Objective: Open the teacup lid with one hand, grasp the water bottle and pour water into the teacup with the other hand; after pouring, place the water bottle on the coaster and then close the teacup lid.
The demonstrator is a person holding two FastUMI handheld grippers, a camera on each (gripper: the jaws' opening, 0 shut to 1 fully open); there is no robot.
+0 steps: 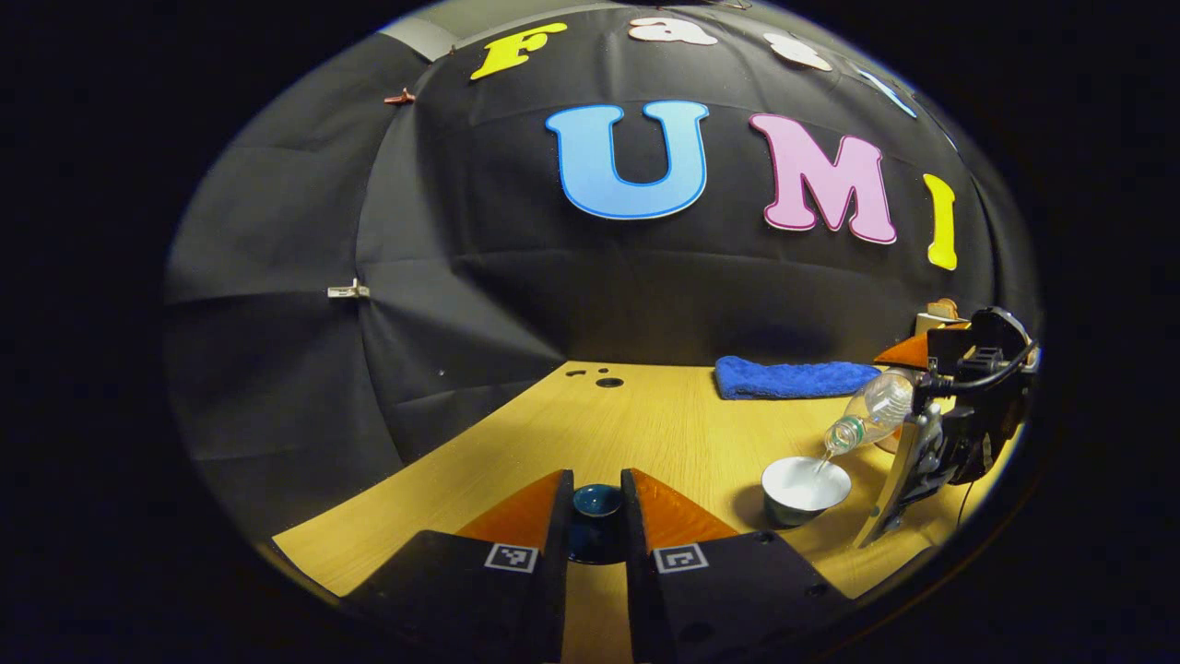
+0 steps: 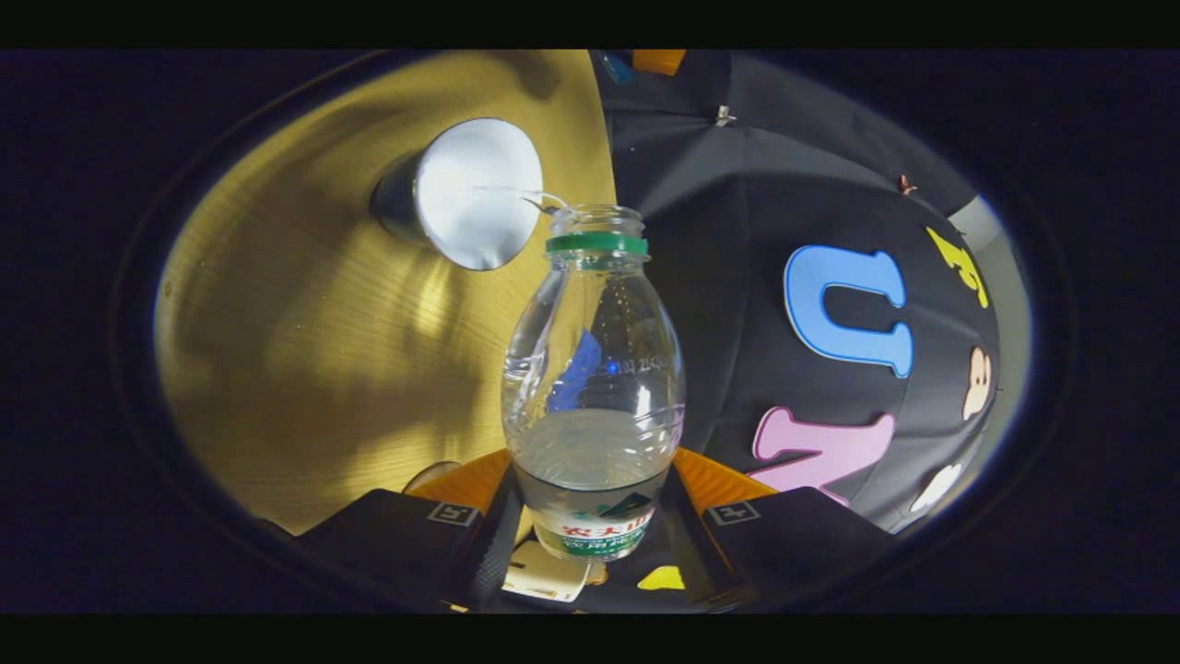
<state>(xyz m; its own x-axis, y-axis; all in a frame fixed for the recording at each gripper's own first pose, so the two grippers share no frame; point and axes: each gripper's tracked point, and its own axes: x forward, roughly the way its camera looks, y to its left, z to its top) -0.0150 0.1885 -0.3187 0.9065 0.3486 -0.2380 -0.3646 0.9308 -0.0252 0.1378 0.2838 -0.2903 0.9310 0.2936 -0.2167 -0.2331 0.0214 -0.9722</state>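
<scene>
Between the two fingers of the left hand-held gripper (image 1: 595, 516) sits the teacup lid (image 1: 596, 503), a dark blue round piece held knob-up, with both fingers pressed against its sides just above the wooden counter (image 1: 645, 424). In the left gripper view this lid hangs over the near edge of the counter, well apart from the teacup (image 1: 804, 489), which stands uncovered toward the counter's right edge. That cup is dark outside and white inside.

Over the teacup, the right hand-held gripper (image 1: 931, 415) holds the water bottle (image 1: 871, 417) tilted steeply down, its open mouth just above the cup's rim, and a thin stream of water runs from the mouth into the cup. A blue folded cloth (image 1: 793, 376) lies along the far edge of the counter, against the black booth wall, with a few small holes in the counter surface near the far left corner.

From the right gripper view, the right hand-held gripper (image 2: 590, 530) grips the water bottle (image 2: 593, 387) low on its labelled body, both fingers tight on its sides. The bottle has a green neck ring, no cap, and holds water in its lower part. Its mouth points at the teacup (image 2: 475, 194), whose white inside faces the camera, and the stream arcs from the mouth into it. The counter (image 2: 304, 350) lies behind the cup.
</scene>
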